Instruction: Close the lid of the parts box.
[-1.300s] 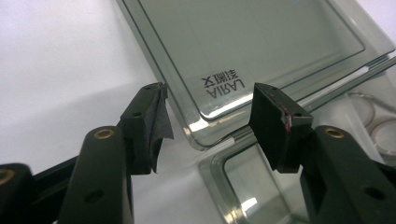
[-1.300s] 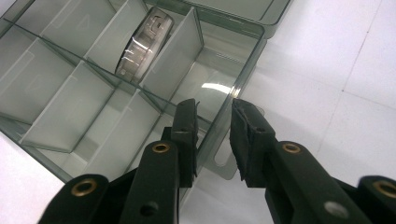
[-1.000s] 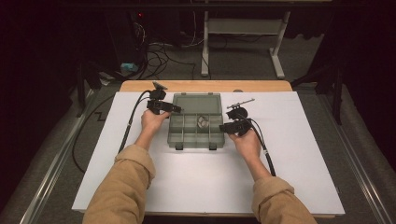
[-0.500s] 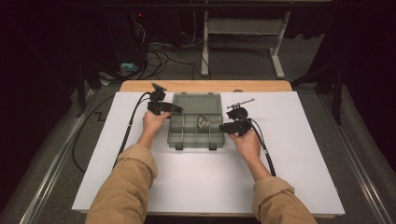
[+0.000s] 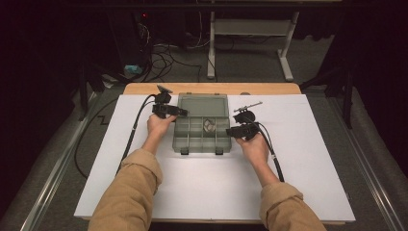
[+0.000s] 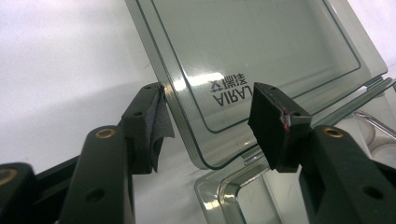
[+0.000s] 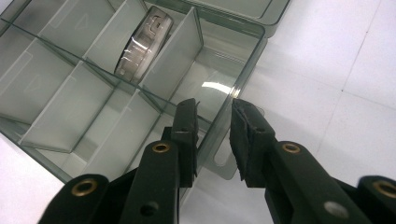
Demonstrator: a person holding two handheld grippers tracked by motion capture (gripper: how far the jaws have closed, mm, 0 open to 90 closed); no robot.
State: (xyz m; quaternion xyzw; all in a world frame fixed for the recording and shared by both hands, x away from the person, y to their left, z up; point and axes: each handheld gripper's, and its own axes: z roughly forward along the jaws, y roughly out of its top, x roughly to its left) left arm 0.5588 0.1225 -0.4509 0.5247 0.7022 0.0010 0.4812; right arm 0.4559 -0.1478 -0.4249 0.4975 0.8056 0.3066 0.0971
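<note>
A clear grey-green organiser box (image 5: pixel 192 139) lies open on the white sheet, its lid (image 5: pixel 202 105) folded back. One compartment holds a clear roll (image 5: pixel 209 125) (image 7: pixel 140 44). My left gripper (image 5: pixel 180 112) (image 6: pixel 210 107) is at the lid's left corner (image 6: pixel 205 70). Its jaws have just been closing and stand open, with that corner between them and the left pad (image 6: pixel 156 123) against the lid's edge. My right gripper (image 5: pixel 230 131) (image 7: pixel 214 109) straddles the box's right wall (image 7: pixel 233 88), one jaw inside a compartment and one outside, shut on the wall.
The white sheet (image 5: pixel 202 192) covers a wooden table whose back edge (image 5: pixel 144 88) shows behind the box. Both grippers' cables (image 5: pixel 132 139) trail toward the front. Beyond the table are a dark floor with loose cables and a white metal frame (image 5: pixel 250 29).
</note>
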